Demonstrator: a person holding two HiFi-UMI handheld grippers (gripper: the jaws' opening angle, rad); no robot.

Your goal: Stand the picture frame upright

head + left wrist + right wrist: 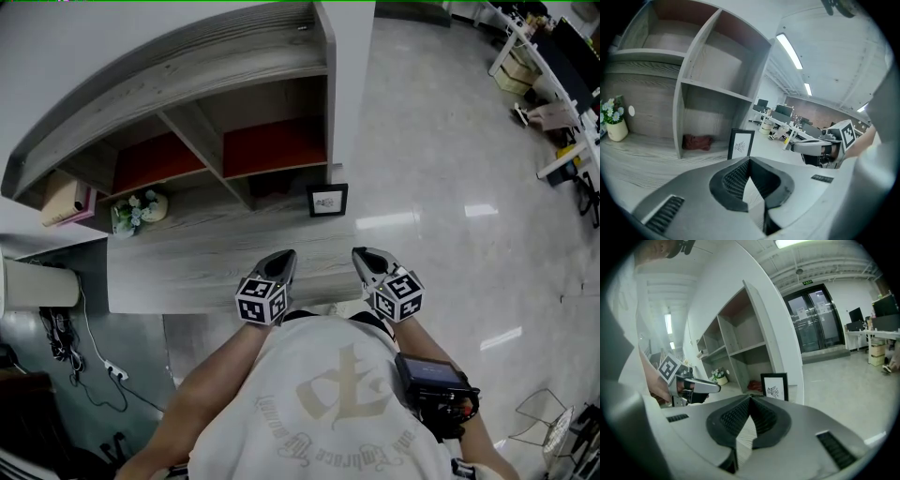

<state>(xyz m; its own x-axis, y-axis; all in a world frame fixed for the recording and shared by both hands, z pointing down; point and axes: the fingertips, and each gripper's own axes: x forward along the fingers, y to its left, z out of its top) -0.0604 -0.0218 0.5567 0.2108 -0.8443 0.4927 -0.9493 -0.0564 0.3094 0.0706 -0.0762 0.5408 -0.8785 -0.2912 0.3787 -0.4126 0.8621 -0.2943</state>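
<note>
A small black picture frame [327, 200] with a white print stands upright on the grey wooden desk [187, 267], near its right end and beside the shelf unit's white side panel. It also shows in the left gripper view [741, 144] and the right gripper view [774, 386]. My left gripper [281, 258] and right gripper [364, 255] hover side by side over the desk's front edge, short of the frame. Both are shut with nothing between their jaws. Neither touches the frame.
A shelf unit [202, 141] with open compartments rises behind the desk. A small pot of flowers [141, 210] sits at the desk's left. A red cloth [697, 142] lies in a lower compartment. Office desks [553, 84] stand far right across the shiny floor.
</note>
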